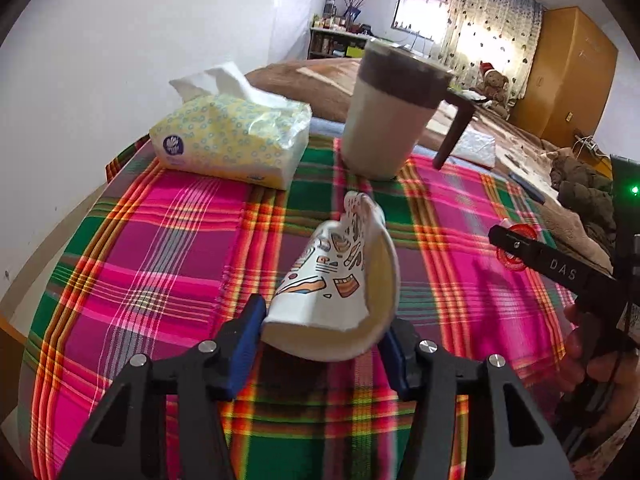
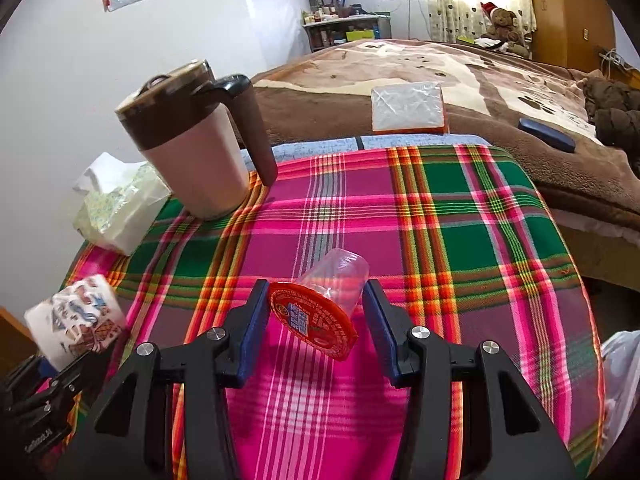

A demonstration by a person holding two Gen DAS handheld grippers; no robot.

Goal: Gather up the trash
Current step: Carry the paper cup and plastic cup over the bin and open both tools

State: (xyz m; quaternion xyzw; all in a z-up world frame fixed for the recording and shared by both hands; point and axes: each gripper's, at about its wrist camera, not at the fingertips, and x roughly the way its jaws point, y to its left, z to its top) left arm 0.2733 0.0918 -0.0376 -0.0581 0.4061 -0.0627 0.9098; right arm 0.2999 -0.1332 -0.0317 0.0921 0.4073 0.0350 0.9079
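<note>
My left gripper (image 1: pixel 324 320) is shut on a crushed patterned paper cup (image 1: pixel 336 280), held above the plaid tablecloth (image 1: pixel 160 240); the cup also shows at the left edge of the right wrist view (image 2: pixel 76 316). My right gripper (image 2: pixel 316 304) is closed on a clear plastic cup with a red printed lid (image 2: pixel 320 304), lid facing the camera. The right gripper's body and the red lid (image 1: pixel 516 248) appear at the right in the left wrist view.
A beige mug with a brown lid and handle (image 1: pixel 384 112) and a yellow tissue pack (image 1: pixel 232 140) stand at the table's far side. A bed with a brown blanket (image 2: pixel 440 68) lies behind, with a plastic-wrapped pack (image 2: pixel 408 106) on it. A white bag (image 2: pixel 620 380) shows at right.
</note>
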